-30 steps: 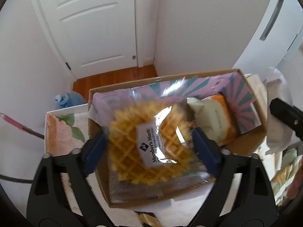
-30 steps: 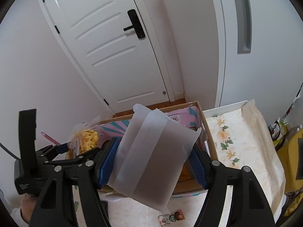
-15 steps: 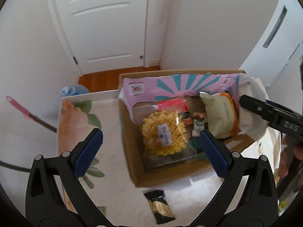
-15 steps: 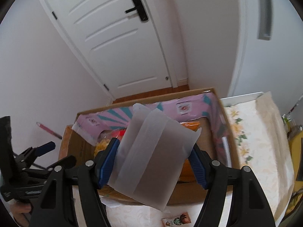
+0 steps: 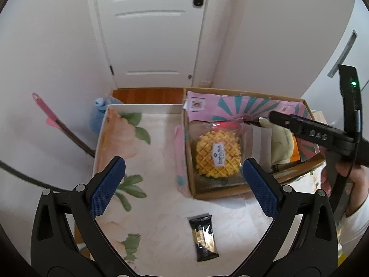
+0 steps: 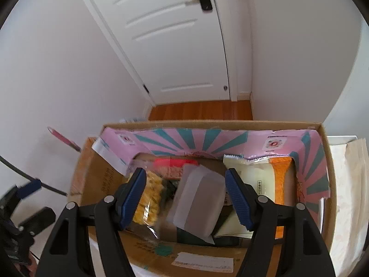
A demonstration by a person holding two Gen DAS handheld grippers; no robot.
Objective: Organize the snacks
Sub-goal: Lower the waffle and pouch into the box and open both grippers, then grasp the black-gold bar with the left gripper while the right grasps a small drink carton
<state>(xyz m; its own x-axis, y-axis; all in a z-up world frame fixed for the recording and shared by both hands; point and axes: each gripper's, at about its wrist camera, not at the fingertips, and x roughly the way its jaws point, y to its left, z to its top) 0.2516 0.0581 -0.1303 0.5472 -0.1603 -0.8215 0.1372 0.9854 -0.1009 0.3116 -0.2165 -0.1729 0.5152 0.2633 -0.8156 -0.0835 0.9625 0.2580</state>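
An open cardboard box (image 5: 230, 194) lined with pink and teal paper stands on the floral table. In it lie a yellow waffle packet (image 5: 218, 153) and a cream and orange packet (image 5: 280, 145). My left gripper (image 5: 183, 187) hangs open and wide over the cloth left of the box, holding nothing. A black and gold snack packet (image 5: 204, 240) lies on the cloth below it. My right gripper (image 6: 185, 196) points down into the box (image 6: 203, 251) with its jaws partly apart. A blurred white translucent packet (image 6: 198, 200) sits deeper in the box beyond them, clear of the left pad (image 6: 133, 198).
A person's hand (image 5: 346, 177) holds the right tool's black body (image 5: 318, 136) over the box's right side. A pink-handled tool (image 5: 53, 117) leans on the left wall by a blue object (image 5: 98, 115) on the floor. A white door stands behind the table.
My left gripper let go of the waffle packet, which now lies in the box, and drew back left. My right gripper sank over the box; the white packet left its pads and looks smaller and deeper.
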